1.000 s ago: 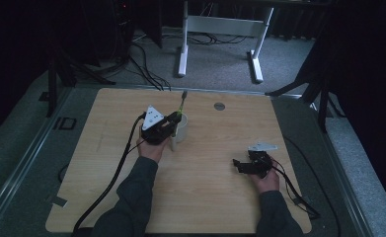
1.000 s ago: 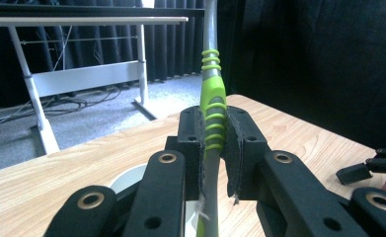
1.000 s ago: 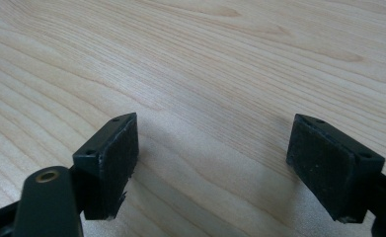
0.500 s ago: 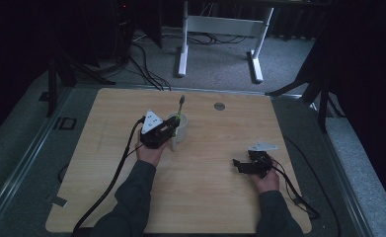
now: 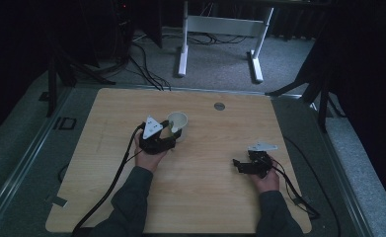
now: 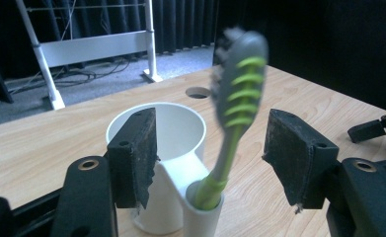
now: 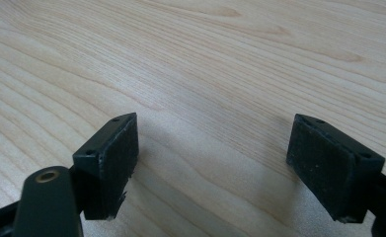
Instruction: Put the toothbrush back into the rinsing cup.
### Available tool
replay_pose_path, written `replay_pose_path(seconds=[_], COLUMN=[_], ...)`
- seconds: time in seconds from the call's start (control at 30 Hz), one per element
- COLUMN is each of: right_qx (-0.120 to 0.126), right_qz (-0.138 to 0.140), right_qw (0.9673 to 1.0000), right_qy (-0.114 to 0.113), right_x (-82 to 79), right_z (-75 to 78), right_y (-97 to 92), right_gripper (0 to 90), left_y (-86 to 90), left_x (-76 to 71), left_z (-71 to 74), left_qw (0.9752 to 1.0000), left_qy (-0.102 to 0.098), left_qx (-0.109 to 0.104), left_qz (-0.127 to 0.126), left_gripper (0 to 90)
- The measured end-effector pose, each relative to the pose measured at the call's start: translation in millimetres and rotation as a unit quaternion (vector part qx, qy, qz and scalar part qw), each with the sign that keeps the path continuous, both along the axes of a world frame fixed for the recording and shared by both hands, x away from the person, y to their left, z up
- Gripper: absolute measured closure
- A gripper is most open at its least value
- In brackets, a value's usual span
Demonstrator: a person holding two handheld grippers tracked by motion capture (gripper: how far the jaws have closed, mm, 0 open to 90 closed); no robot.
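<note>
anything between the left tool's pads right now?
Yes: in the left gripper view the toothbrush stands in the white holder, between the left tool's open pads, touching neither.

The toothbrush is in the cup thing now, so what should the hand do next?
Probably draw the left gripper straight back. Its jaws have just opened, and the grey and green toothbrush stands tilted in the small side tube of the white plastic holder, between the pads but touched by neither, so pulling away gently shouldn't knock it.

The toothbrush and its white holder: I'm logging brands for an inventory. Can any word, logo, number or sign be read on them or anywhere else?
None: the toothbrush, the white holder, the left gripper, the right gripper and the wooden table bear no readable text.
</note>
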State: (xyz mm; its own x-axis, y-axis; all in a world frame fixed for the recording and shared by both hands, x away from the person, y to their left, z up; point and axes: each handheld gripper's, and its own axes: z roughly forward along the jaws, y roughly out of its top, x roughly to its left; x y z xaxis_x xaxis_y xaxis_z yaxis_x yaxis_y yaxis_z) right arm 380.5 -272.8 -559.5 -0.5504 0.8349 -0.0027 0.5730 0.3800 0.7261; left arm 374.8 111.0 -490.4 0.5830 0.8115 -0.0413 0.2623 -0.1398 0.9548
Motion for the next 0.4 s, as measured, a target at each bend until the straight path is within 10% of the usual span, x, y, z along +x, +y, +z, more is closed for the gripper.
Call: replay_pose_path(seconds=[0.4], right_qx=[0.000], right_qz=[0.001], right_qw=[1.0000], right_qy=[-0.001], right_x=[0.1], right_z=[0.0], right_y=[-0.1], right_gripper=[19.6], left_y=[8.9], left_x=[-10.5], left_z=[-6.9], left_qw=[0.9997], left_qy=[0.023], left_qx=[0.000], left_qz=[0.006], left_gripper=[29.0])
